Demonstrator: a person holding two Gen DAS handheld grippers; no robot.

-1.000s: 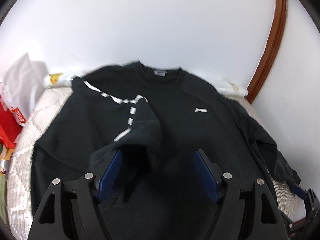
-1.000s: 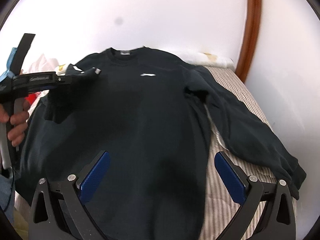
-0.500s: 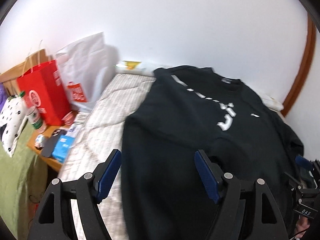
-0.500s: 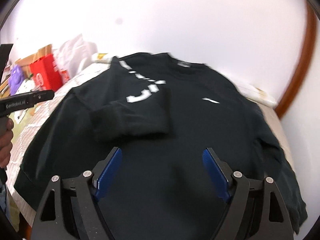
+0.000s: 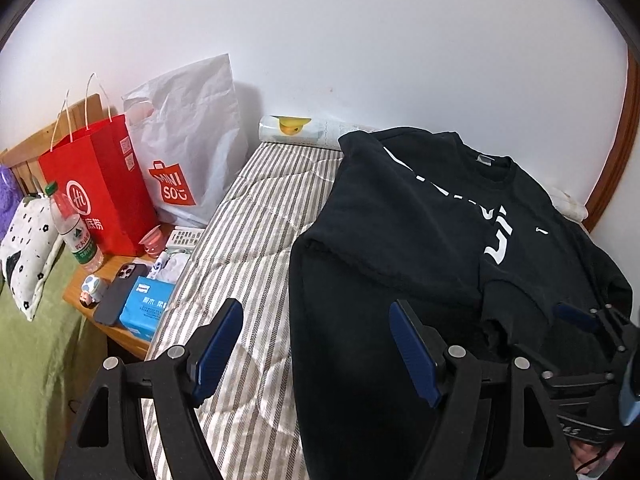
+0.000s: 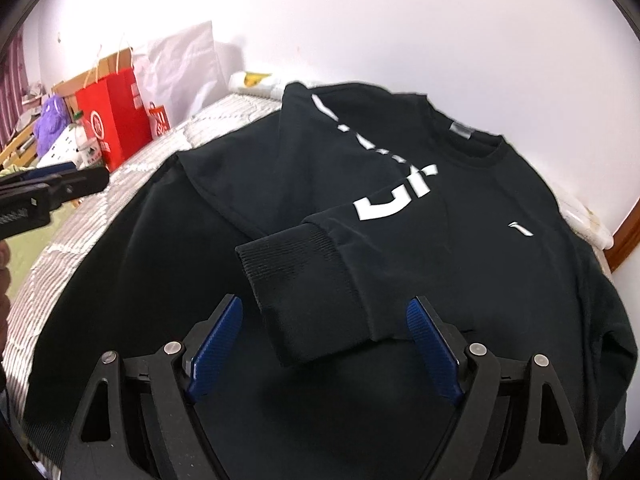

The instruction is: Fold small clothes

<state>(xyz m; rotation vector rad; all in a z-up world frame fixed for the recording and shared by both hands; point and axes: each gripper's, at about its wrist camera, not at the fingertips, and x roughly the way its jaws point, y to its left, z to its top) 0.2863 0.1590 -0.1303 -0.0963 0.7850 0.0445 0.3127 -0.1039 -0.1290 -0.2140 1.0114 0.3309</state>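
A: Where's the black sweatshirt (image 6: 400,240)?
B: Flat on the striped bed (image 5: 256,216), one sleeve (image 6: 320,264) folded across its chest; bare mattress lies open to its left.
A: Containers?
B: Red paper bag (image 5: 100,184) and white plastic bag (image 5: 192,148); contents hidden.
A: Grippers?
B: Left gripper (image 5: 316,344) and right gripper (image 6: 324,344) both gape, empty.

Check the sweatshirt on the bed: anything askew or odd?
Nothing damaged or spilled. The black sweatshirt lies flat on the striped bed; one sleeve is folded diagonally across the chest, its cuff lying at a slant. The other sleeve is not folded in. Both tools are open and hold nothing.
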